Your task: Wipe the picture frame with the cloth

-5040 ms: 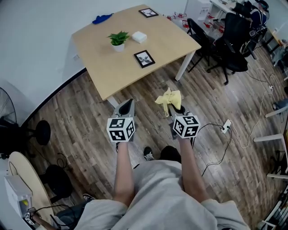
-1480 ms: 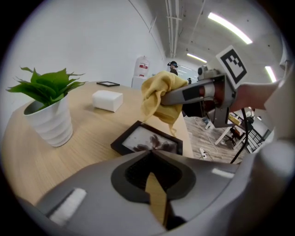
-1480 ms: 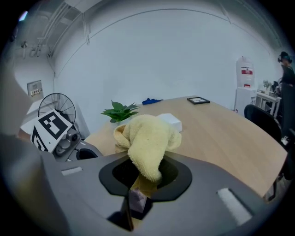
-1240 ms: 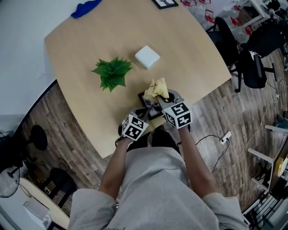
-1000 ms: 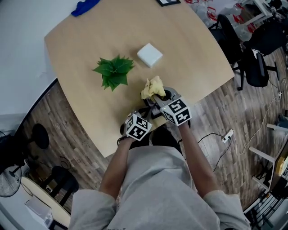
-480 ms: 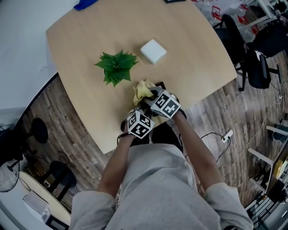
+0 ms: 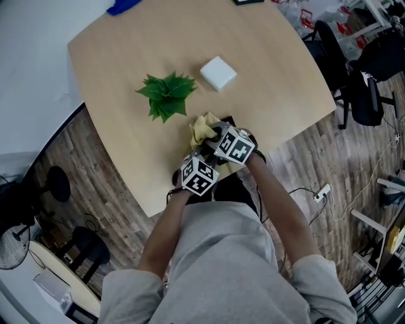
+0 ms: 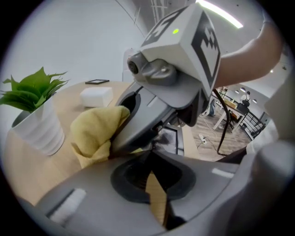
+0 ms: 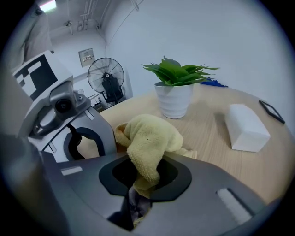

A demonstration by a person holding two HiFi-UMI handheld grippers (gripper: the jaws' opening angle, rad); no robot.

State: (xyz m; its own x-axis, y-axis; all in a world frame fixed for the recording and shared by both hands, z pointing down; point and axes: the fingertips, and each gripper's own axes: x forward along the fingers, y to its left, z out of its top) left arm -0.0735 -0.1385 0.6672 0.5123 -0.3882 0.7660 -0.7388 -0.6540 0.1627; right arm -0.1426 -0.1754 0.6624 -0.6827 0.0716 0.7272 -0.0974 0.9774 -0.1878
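The black picture frame (image 7: 226, 119) lies flat near the table's front edge, mostly hidden under the grippers; its dark glass (image 8: 174, 138) shows in the left gripper view. My right gripper (image 7: 213, 133) is shut on a bunched yellow cloth (image 7: 202, 128), which presses down on the frame's left part. The cloth (image 9: 148, 138) fills the right jaws (image 9: 140, 182). My left gripper (image 7: 201, 157) sits just behind the right one, jaws shut with only a thin slit, tips (image 8: 152, 154) at the frame's near edge. The cloth (image 8: 94, 133) hangs in front of it.
A potted green plant (image 7: 166, 95) in a white pot (image 9: 174, 99) stands close to the cloth's left. A white box (image 7: 218, 73) lies beyond the frame. A blue cloth (image 7: 123, 6) and a second frame (image 7: 247, 2) lie at the table's (image 7: 114, 136) far edge. Office chairs (image 7: 370, 76) stand at right.
Over five seconds the person walked up to the table. In the last second the right gripper dragged the cloth leftward across the frame; the left gripper stayed at the frame's near edge.
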